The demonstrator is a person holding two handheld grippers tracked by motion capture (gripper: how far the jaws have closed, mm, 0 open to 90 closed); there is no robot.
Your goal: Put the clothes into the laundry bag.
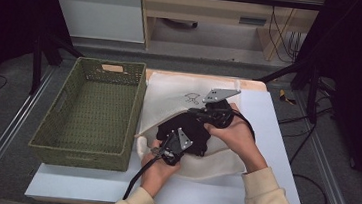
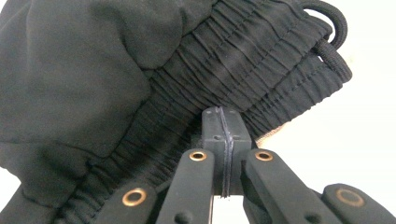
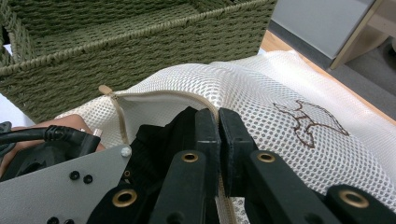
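A white mesh laundry bag (image 1: 174,94) with a small embroidered figure lies on the white table, its zipper mouth open toward me. A black garment (image 1: 193,132) with a gathered elastic waistband (image 2: 243,60) sits in that mouth. My right gripper (image 3: 218,116) is shut on the bag's zipper edge (image 3: 154,94) and holds it up over the garment (image 3: 159,135). My left gripper (image 2: 223,114) is shut, its tips against the waistband; whether fabric is pinched I cannot tell. In the high view the left gripper (image 1: 175,142) is at the garment's near side and the right gripper (image 1: 203,113) at its far side.
A green woven basket (image 1: 136,123) stands to the left of the bag, its near wall (image 3: 140,51) close behind the bag's mouth. The white table top (image 1: 272,146) lies bare to the right and front. Dark stands and cables flank the table.
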